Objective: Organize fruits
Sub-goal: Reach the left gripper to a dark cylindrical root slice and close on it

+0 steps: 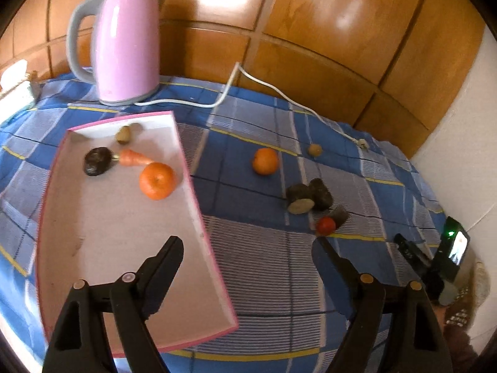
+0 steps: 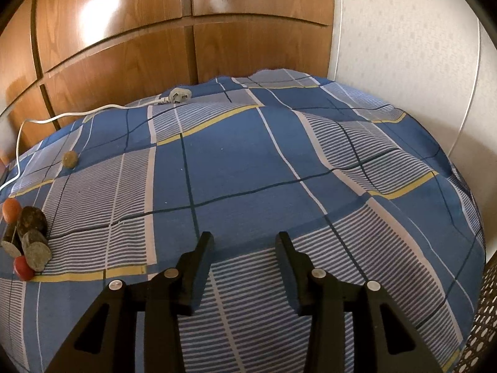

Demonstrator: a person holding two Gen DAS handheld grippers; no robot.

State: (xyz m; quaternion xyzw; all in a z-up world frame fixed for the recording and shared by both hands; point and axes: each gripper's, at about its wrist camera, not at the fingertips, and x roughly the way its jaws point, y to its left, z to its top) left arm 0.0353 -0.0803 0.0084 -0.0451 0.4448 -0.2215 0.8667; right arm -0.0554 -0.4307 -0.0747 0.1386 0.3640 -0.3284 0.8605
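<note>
A pink-rimmed white tray (image 1: 102, 248) lies on the blue checked cloth. In it are an orange (image 1: 157, 181), a carrot (image 1: 134, 157), a dark fruit (image 1: 97, 161) and a small brown fruit (image 1: 123, 134). On the cloth to the right lie another orange (image 1: 265, 161), a small tan fruit (image 1: 314, 149), dark pieces (image 1: 310, 197) and a red tomato (image 1: 326, 225). My left gripper (image 1: 248, 242) is open and empty, above the tray's right edge. My right gripper (image 2: 245, 239) is open and empty over bare cloth; the dark pieces (image 2: 32, 236) and tomato (image 2: 23, 268) sit far left of it.
A pink kettle (image 1: 125, 46) stands behind the tray, its white cord (image 1: 264, 85) running right to a plug (image 2: 178, 96). Wooden cupboard doors (image 2: 124, 46) stand behind the table. A white wall (image 2: 403, 46) is at the right. The right gripper's body (image 1: 435, 258) shows at the table's right edge.
</note>
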